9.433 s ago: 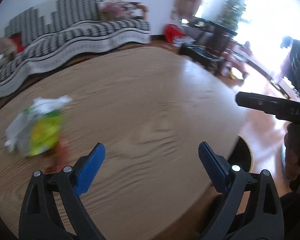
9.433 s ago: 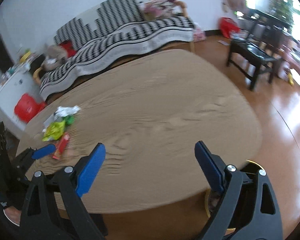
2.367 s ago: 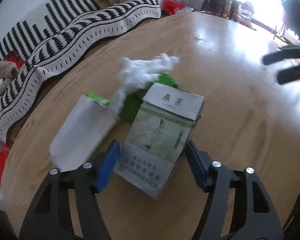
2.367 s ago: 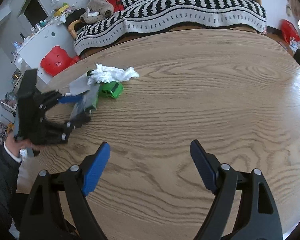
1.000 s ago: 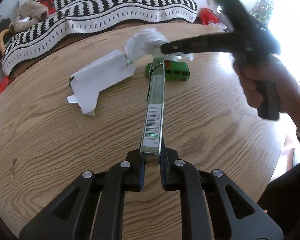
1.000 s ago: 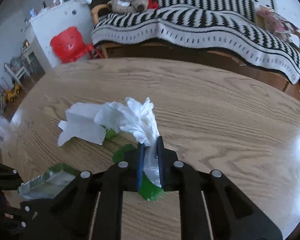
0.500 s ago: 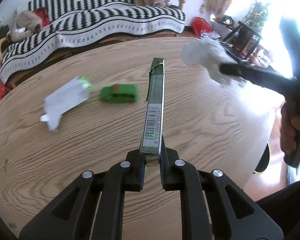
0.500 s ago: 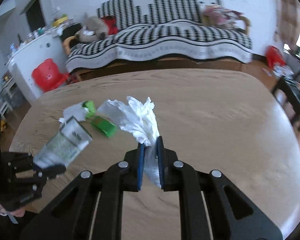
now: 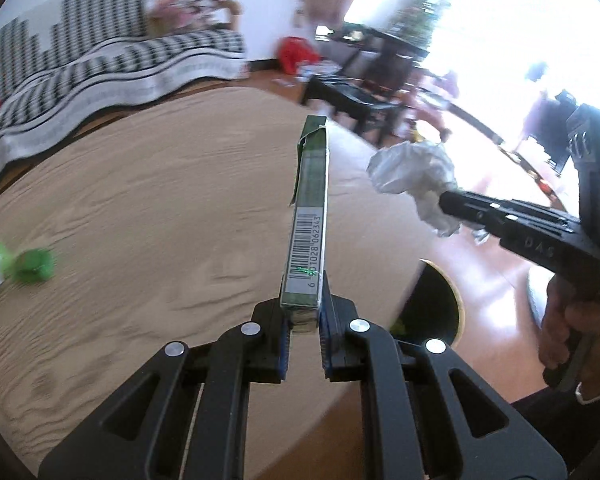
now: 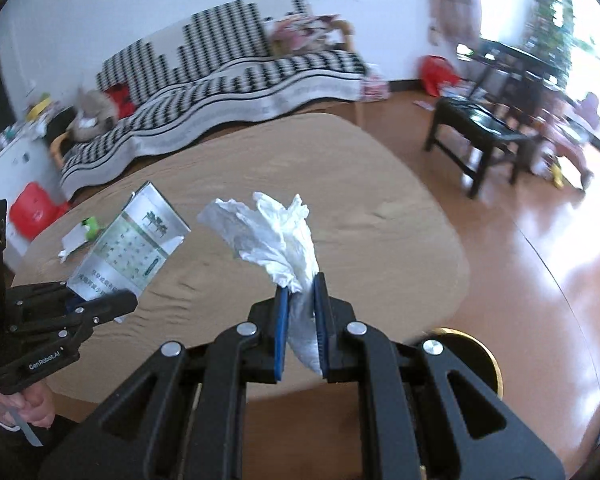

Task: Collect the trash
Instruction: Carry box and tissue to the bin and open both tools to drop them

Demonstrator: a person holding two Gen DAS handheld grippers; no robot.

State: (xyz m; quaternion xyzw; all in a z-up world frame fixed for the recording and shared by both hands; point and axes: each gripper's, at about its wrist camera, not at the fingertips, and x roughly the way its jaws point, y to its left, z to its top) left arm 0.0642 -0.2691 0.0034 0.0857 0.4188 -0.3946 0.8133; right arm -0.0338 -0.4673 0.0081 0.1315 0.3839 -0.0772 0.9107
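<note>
A cigarette pack (image 9: 306, 216) is clamped in the left claw (image 9: 303, 326), a crumpled tissue (image 10: 274, 232) in the right claw (image 10: 300, 320); a green wrapper (image 9: 30, 266) is left at the desk's (image 9: 160, 200) left edge.

Black plastic tongs (image 9: 303, 330), blue pads (image 10: 280, 332), silver screws (white "GenRobot.AI" lettering); dark sleeve (image 9: 560, 408).

We see daylight flooding in from the right, blowing out that side and glaring off the floor (image 10: 548, 264). The sofa (image 9: 112, 68) and table edges smear with motion blur, and fisheye bending darkens our corners.
</note>
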